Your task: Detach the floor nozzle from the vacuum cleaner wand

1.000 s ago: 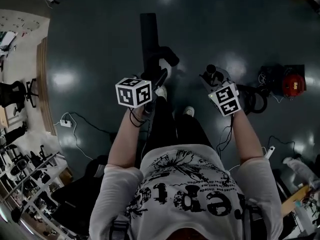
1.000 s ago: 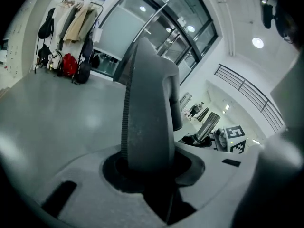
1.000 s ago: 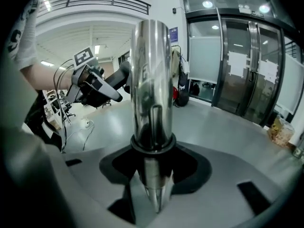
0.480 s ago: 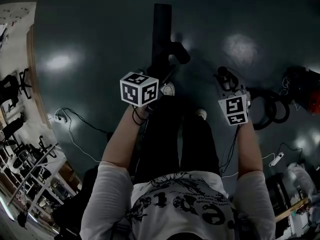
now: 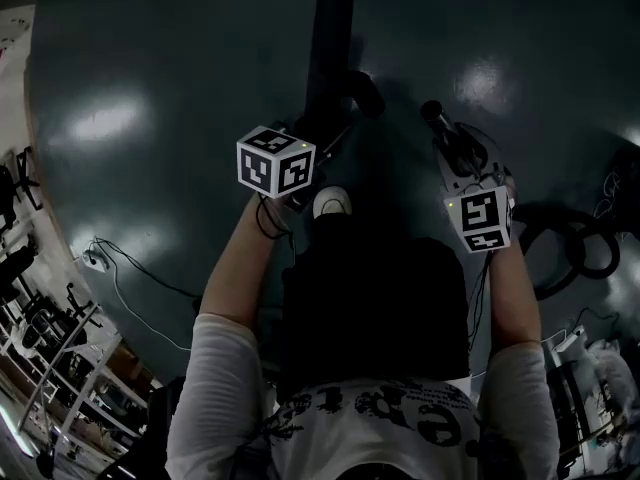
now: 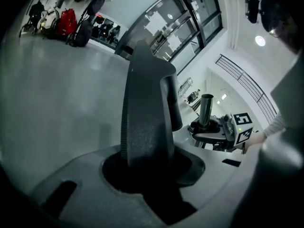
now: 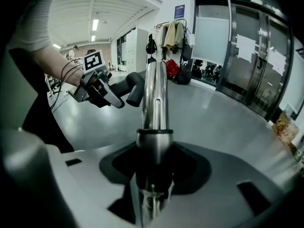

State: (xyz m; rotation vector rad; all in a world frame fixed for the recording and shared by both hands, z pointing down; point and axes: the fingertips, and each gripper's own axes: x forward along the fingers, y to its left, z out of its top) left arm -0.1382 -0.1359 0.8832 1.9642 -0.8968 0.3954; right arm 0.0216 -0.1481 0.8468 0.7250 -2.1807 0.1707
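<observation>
Gripping separately: left gripper pinches nozzle, right gripper pinches wand.
Long nozzle may lever itself loose and drop.

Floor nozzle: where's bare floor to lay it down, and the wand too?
Bare floor lies left of the floor nozzle, out to the power strip by the shelving, and right of it, beyond the wand. Crowded: the coiled hose at right, the person's shoe in the middle.

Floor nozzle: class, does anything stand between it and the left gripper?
Nothing visible does. The left gripper is shut on the floor nozzle; the right gripper holds the wand, apart from it.
</observation>
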